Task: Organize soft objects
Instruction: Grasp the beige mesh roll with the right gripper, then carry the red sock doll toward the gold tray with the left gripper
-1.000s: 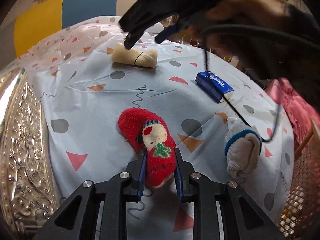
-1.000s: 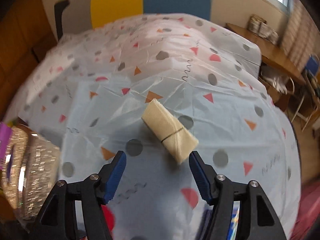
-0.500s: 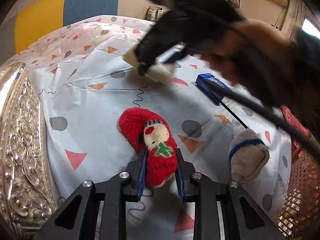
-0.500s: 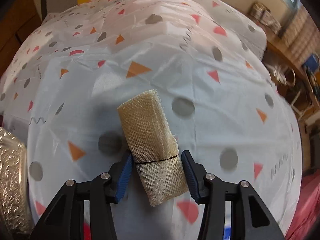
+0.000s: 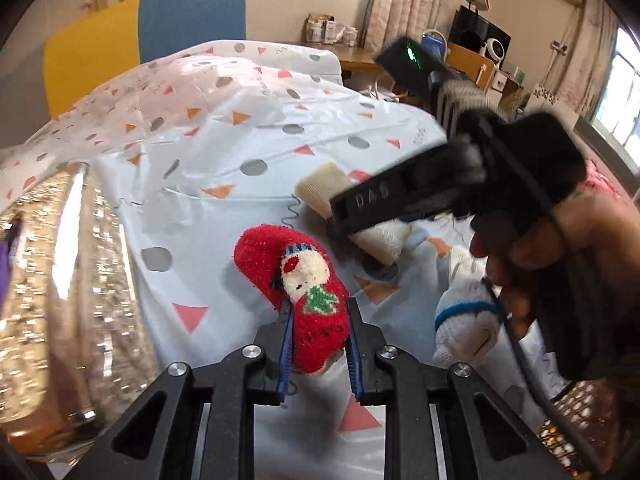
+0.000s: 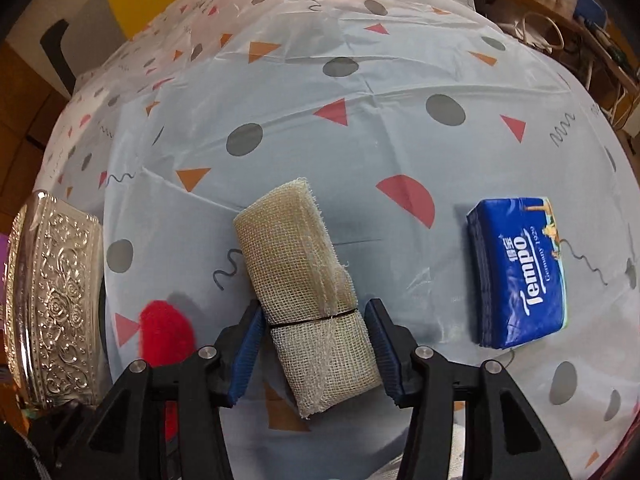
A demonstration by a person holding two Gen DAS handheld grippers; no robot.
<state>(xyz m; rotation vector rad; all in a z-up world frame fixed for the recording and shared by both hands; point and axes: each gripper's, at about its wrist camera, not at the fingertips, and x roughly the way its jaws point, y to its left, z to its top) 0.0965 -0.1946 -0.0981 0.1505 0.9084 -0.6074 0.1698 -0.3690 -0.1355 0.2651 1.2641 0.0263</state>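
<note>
- The left tool [image 5: 318,344] is clamped on a red Christmas sock [image 5: 304,292], its blue pads pressing the sock's lower end on both sides; the sock's rounded toe end points away over the patterned counter [image 6: 360,80].
- The right tool [image 6: 314,344] is closed around a rolled gauze cloth [image 6: 308,292] bound with a thin black band; its jaws have just been closing and then eased a little wider, with the roll between them and both pads against its sides. Whether the roll is off the cloth-covered surface cannot be told.
- An embossed silver box [image 6: 52,300] stands at the left edge of the counter; its inside is not visible in either view.
- A blue tissue pack [image 6: 520,272] lies flat, right of the gauze roll and apart from it.
- A white sock with a blue band [image 5: 468,320] lies near the person's right hand [image 5: 560,256], just right of the red sock.
- A woven basket's edge [image 5: 576,428] shows at lower right; its contents cannot be told.
</note>
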